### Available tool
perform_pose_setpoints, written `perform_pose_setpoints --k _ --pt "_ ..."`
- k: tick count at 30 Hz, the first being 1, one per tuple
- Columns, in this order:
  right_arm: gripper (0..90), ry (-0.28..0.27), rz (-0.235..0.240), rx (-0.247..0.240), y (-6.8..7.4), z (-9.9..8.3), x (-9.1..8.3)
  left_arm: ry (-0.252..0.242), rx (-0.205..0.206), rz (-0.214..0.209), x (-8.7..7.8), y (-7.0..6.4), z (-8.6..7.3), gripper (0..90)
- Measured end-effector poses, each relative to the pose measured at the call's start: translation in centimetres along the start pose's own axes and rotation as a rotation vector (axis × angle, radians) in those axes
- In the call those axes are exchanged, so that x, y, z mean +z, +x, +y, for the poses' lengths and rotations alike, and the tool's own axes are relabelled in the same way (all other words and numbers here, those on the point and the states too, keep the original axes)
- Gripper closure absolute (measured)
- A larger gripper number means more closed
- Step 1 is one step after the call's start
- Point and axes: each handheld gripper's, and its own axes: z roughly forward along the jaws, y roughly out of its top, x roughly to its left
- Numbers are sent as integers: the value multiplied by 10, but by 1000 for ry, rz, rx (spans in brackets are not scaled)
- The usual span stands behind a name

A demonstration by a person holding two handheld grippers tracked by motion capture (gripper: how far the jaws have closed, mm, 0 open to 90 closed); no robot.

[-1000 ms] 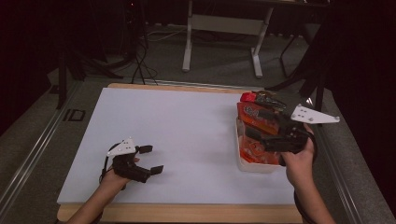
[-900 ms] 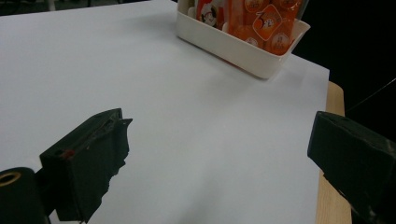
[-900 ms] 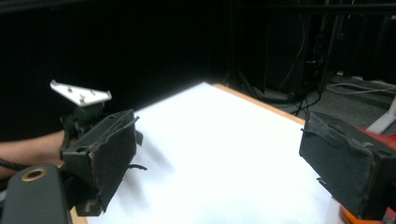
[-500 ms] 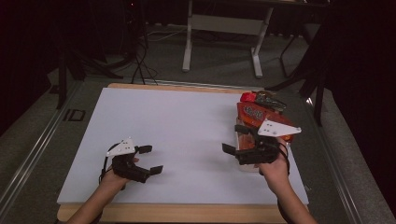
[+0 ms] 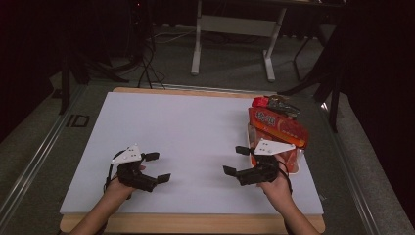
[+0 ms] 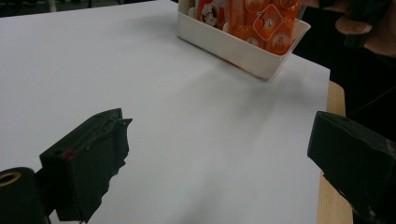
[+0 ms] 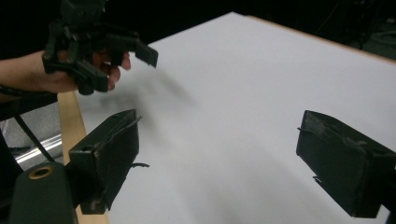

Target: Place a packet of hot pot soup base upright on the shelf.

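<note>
A white tray (image 5: 249,142) packed with orange and red snack packets (image 5: 276,128) stands at the right side of the white tabletop (image 5: 191,127). My right gripper (image 5: 236,160) hovers just left of the tray's near end, open, nothing between its jaws. My left gripper (image 5: 157,167) rests low near the front left, open and empty too. In the left gripper view the tray (image 6: 233,44) and its orange packets (image 6: 261,18) lie ahead at the top. In the right gripper view the left gripper (image 7: 119,63) appears far off at the upper left.
The wooden table edge (image 5: 195,223) runs along the front. A metal rail (image 5: 34,161) borders the left side, and a desk frame (image 5: 235,29) stands on the floor beyond the table. A red item and dark objects (image 5: 271,102) sit behind the tray.
My right gripper has drawn away from over the tray, moving left and toward the front of the table. The left gripper has stayed in place.
</note>
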Motion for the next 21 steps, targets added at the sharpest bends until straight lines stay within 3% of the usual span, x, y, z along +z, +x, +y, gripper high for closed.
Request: perform_pose_setpoints --k 8,21 --pt "129 50 -23 -26 1 -16 6 2 2 -3 0 0 0 46" --pt "131 66 -58 -22 -4 -32 3 8 13 -3 2 -1 -1 46"
